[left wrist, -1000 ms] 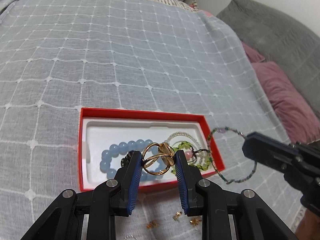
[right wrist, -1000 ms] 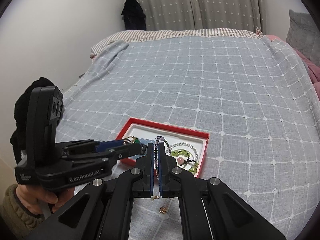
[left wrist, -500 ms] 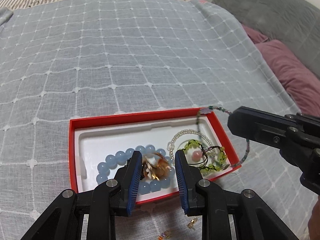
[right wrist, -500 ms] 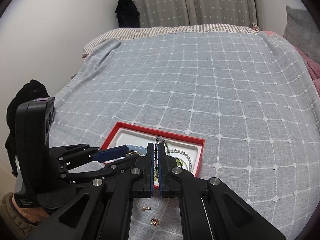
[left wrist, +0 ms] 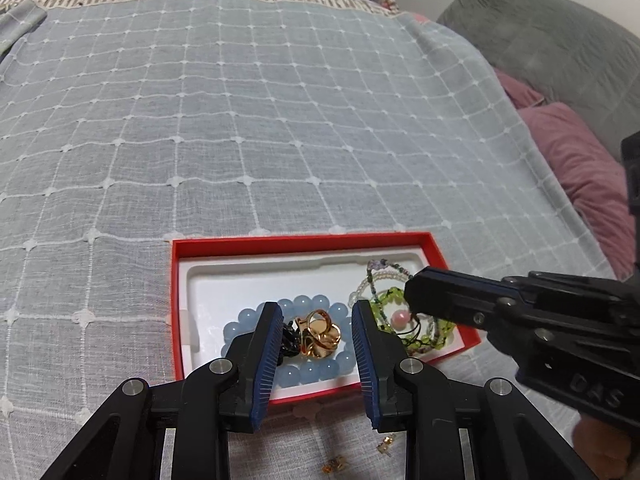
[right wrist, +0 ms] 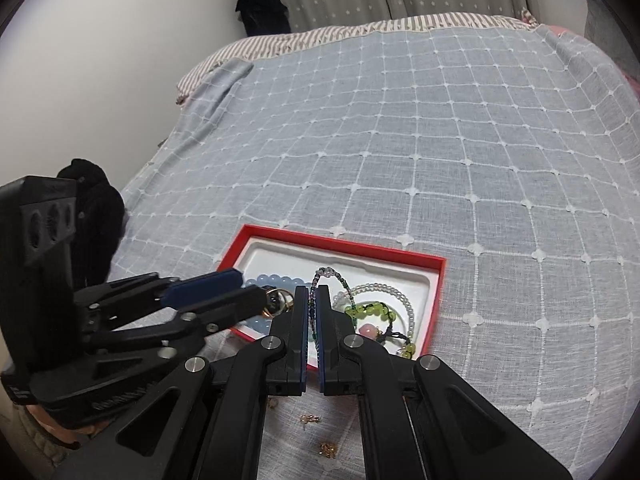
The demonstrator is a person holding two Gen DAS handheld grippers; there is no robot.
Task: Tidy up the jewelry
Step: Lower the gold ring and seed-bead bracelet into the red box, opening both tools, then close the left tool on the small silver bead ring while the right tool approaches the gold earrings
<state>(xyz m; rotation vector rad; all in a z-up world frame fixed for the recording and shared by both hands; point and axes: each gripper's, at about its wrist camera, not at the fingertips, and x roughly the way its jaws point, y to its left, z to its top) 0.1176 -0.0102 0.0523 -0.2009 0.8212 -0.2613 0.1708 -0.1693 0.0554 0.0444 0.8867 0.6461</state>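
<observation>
— So, the gold ring (left wrist: 319, 333) lies in the red box (left wrist: 304, 242), on top of the blue bead bracelet (left wrist: 320, 368), right between the fingers of our left tongs (left wrist: 316, 354).
— Do we grip it?
— No. The left pads stand apart on either side of the ring without pressing it, so those tongs are open.
— And the right tongs (right wrist: 313, 322)?
— Closed on the thin multicolour bead strand (right wrist: 328, 273). It runs up between the pads and loops out ahead of the tips, over the box's white insert (right wrist: 280, 258).
— What else lies near them?
— Just right of the right tips we see a green bead bracelet (right wrist: 370, 311) with a pink bead (right wrist: 368, 330) and a clear bead strand (right wrist: 400, 300), all inside the box. Behind both tongs, small gold earrings (right wrist: 329, 448) lie on the checked grey bedspread (right wrist: 440, 140).
</observation>
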